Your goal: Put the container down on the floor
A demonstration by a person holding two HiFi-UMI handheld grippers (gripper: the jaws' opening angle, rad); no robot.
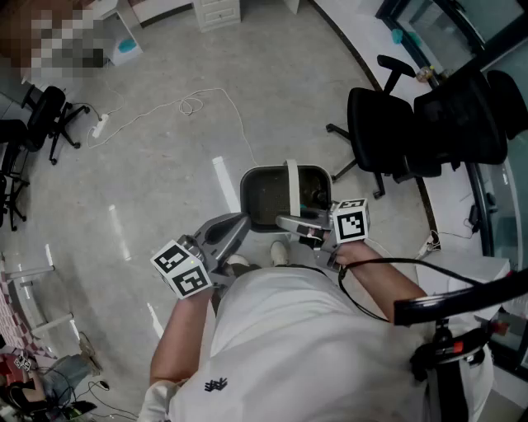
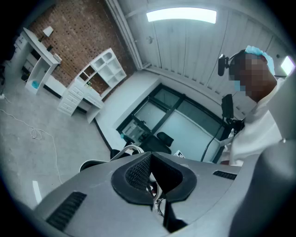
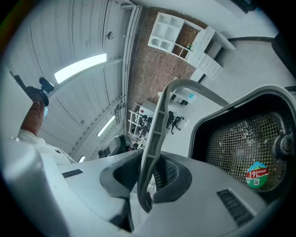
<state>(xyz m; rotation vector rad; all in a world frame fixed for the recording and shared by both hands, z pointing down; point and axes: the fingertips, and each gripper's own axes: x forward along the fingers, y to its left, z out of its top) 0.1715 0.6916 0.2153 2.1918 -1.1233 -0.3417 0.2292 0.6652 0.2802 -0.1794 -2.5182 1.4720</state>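
The container (image 1: 268, 196) is a dark mesh bin with a pale handle (image 1: 291, 183) arching over its mouth. It hangs in front of the person's feet, over the grey floor (image 1: 165, 165). My right gripper (image 1: 302, 224) is shut on the near end of the handle. In the right gripper view the handle (image 3: 156, 134) runs between the pads, and the container (image 3: 240, 143) with a round sticker shows to the right. My left gripper (image 1: 241, 221) points at the bin's near left corner. Its jaws are shut, with nothing between them (image 2: 155, 175).
Two black office chairs (image 1: 388, 124) stand close on the right of the bin. A white cable (image 1: 190, 103) trails across the floor beyond it. More chairs (image 1: 41, 115) are at the far left, a white drawer unit (image 1: 219, 12) at the top.
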